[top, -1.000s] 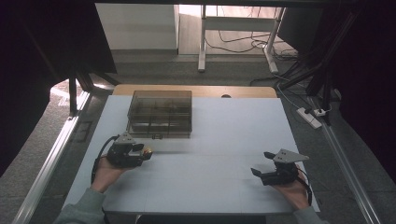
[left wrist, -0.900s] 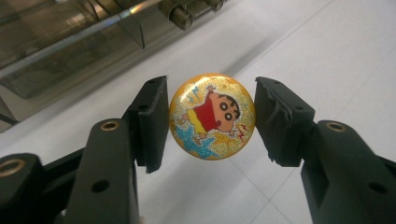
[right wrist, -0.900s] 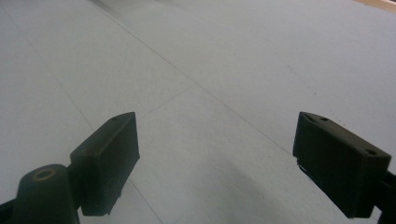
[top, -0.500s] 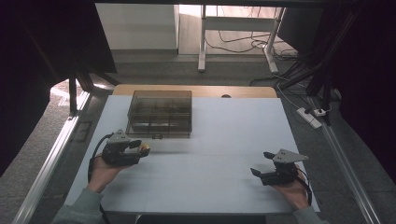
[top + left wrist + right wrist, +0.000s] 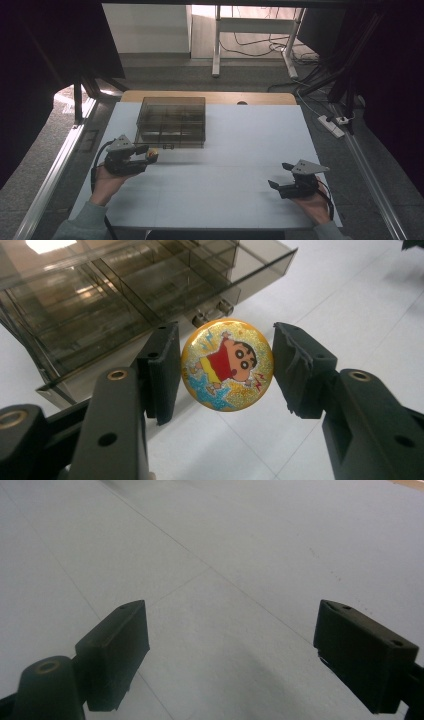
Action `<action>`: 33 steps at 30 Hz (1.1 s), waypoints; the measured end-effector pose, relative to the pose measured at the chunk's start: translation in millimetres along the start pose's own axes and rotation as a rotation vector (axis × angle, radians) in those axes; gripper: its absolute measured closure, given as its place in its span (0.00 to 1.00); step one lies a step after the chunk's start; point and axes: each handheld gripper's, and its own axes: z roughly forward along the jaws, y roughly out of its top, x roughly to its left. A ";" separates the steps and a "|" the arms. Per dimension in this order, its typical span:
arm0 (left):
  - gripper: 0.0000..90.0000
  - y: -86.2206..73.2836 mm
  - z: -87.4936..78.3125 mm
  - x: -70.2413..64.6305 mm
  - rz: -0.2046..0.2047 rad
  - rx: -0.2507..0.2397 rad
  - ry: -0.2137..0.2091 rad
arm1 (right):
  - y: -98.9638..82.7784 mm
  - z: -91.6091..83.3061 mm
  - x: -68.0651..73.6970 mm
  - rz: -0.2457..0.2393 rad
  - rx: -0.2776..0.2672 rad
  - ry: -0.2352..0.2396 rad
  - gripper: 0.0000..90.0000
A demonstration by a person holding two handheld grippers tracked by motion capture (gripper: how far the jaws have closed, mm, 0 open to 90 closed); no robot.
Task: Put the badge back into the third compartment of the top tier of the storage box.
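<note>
At the left of the high view, the person's left hand point(image 5: 107, 180) comes in from the bottom edge in a grey-green sleeve and holds the left gripper point(image 5: 148, 155) low over the white table point(image 5: 220, 175), near its left edge, with a black cable looping down beside the wrist. Between this gripper's jaw tips sits a small round badge point(image 5: 151, 154), a yellow dot from above; the left gripper view shows it closely as a glittery yellow-orange button badge point(image 5: 227, 365) printed with a cartoon boy in a red shirt among blue stars and lightning marks. There the two black jaws stand at either side of the badge and are closed to about its width, the left-hand pad against its rim, while a thin sliver of light shows at the right-hand pad, so whether that side truly presses on it cannot be told. The badge faces the camera, held clear above the table surface. Just beyond the gripper, toward the table's far side, lies a smoky transparent plastic organiser box point(image 5: 172, 121) with divided compartments and two small latches on its near edge; the left gripper view shows the box point(image 5: 125, 295) with what looks like its lid swung open. Farther right the table is bare white with faint seam lines. At the right, the person's right hand point(image 5: 312, 205) holds the right gripper point(image 5: 280, 176) near the table's front right corner, well apart from the box and badge; in the right gripper view its jaws are spread wide with nothing between them point(image 5: 230, 650).
</note>
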 end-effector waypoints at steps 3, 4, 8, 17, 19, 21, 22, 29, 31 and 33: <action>0.53 1.0 -3.0 0.7 -0.005 -0.016 0.001 | 0.0 0.2 0.0 0.000 0.001 0.000 0.16; 0.53 1.3 -3.7 1.0 -0.009 -0.023 0.000 | -0.1 0.3 0.0 0.000 0.001 0.000 0.16; 0.53 3.7 -5.8 1.7 -0.014 -0.043 -0.002 | -0.1 0.7 0.0 0.000 0.002 0.001 0.16; 0.53 14.9 -9.0 0.9 -0.004 -0.078 -0.001 | -0.1 0.9 -0.2 -0.003 0.007 0.001 0.16; 0.53 15.5 -9.4 1.2 -0.008 -0.088 0.004 | -0.2 1.3 0.0 -0.002 0.005 0.000 0.16; 0.53 16.4 -9.1 1.5 -0.010 -0.093 0.005 | -0.1 1.4 0.0 -0.004 0.010 -0.001 0.16; 0.53 17.0 -8.7 1.5 -0.009 -0.093 0.006 | -0.1 1.6 0.0 -0.003 0.009 0.001 0.16; 0.53 27.7 -3.8 -0.2 0.001 -0.104 -0.004 | 0.0 1.5 0.0 -0.005 0.010 0.004 0.16; 0.53 30.5 -1.6 -2.1 0.008 -0.106 -0.007 | -0.1 1.4 0.0 -0.005 0.008 0.004 0.16; 0.53 31.9 0.9 -3.4 0.013 -0.102 -0.012 | -0.2 1.1 -0.2 -0.004 0.005 -0.001 0.16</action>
